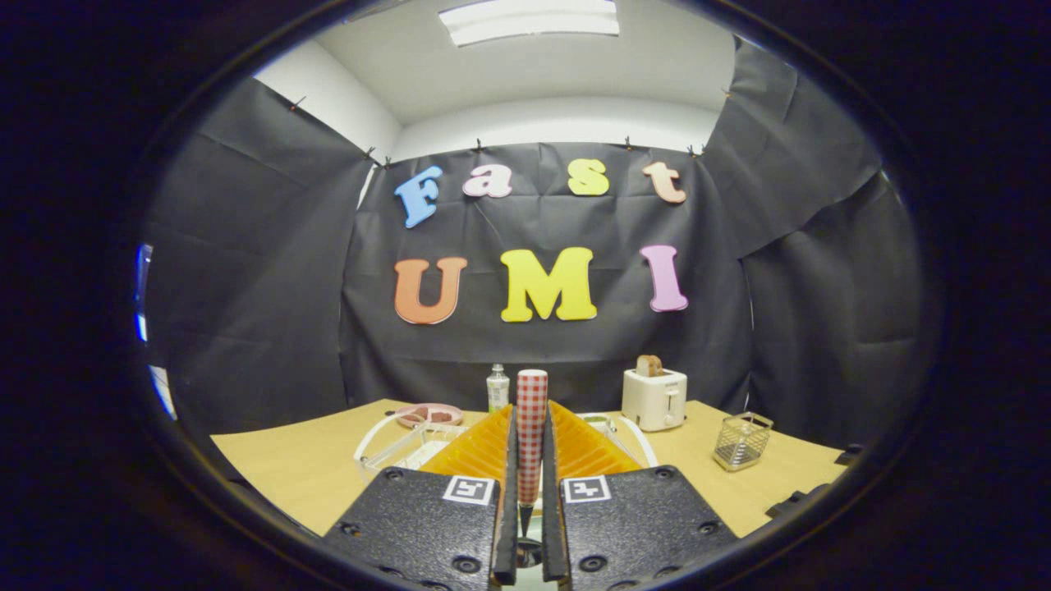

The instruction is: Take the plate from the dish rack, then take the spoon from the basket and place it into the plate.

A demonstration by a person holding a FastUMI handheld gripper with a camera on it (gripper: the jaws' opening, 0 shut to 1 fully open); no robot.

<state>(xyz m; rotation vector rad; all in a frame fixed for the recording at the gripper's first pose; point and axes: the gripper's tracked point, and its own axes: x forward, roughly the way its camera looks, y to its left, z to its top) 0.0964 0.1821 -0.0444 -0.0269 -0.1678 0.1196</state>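
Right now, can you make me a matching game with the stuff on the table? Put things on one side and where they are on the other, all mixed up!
Things:
1. spoon with the checked handle
2. toaster
3. wire basket
4. pink plate

Places:
A. on the table beyond the fingers, beside the white dish rack
B. held upright between the two fingers of the gripper
C. at the back by the wall, with bread sticking out of the top
D. in front of the toaster, nearer the table's edge

Pairs: 1-B, 2-C, 3-D, 4-A
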